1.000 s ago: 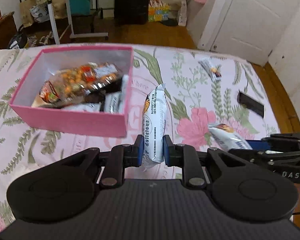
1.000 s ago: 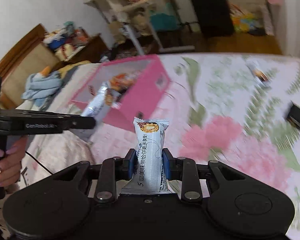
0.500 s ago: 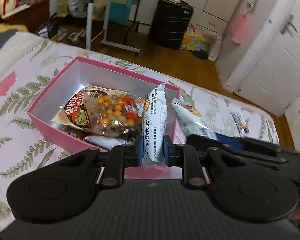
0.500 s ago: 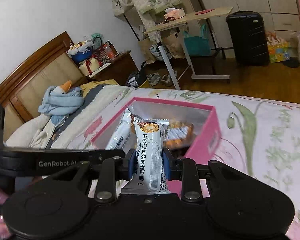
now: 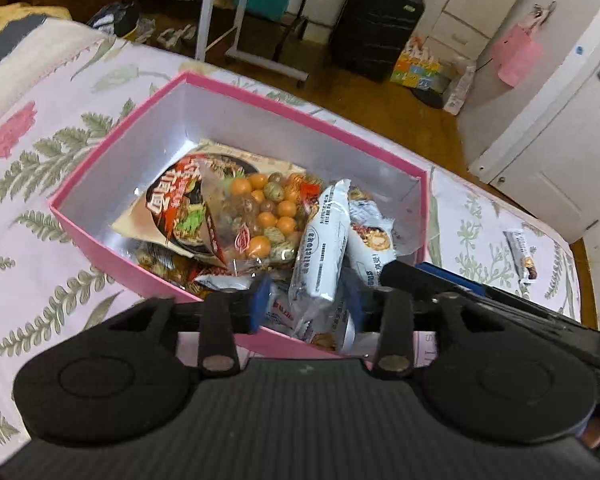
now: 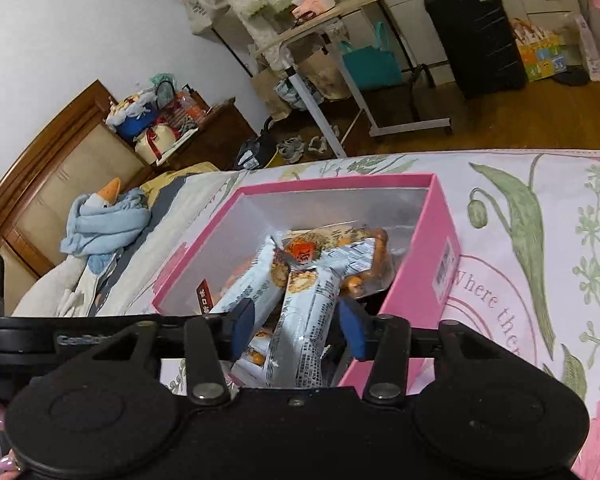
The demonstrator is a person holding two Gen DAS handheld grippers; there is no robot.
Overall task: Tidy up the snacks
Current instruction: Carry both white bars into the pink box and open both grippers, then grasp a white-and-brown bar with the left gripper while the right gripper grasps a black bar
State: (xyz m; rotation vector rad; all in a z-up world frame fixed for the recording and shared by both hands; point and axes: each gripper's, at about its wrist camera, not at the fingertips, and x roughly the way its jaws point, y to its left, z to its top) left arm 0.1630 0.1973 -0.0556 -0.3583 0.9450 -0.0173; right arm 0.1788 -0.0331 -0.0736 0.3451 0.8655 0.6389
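A pink box [image 5: 100, 224] [image 6: 440, 248] sits on the floral bedspread and holds several snack bags, among them a clear bag of orange balls [image 5: 260, 216]. My left gripper [image 5: 306, 300] hangs over the box's near edge, its jaws opening. A white snack packet [image 5: 320, 256] stands loose between its pads and leans into the box. My right gripper [image 6: 298, 330] is over the box too, jaws opening, and a white packet [image 6: 308, 320] slips free between its blue pads. A further packet [image 5: 522, 256] lies on the bedspread to the right.
The right tool's black bar [image 5: 440, 276] crosses close beside my left gripper, and the left tool's bar [image 6: 80, 336] lies just left of my right one. A blue cloth [image 6: 104, 224] rests near the wooden headboard [image 6: 40, 160]. Beyond the bed stand a rolling table [image 6: 340, 20] and a black suitcase [image 5: 376, 24].
Both grippers have moved from beside the box to over it and dipped. Both pairs of jaws have spread, and each white packet has come loose and tipped into the box.
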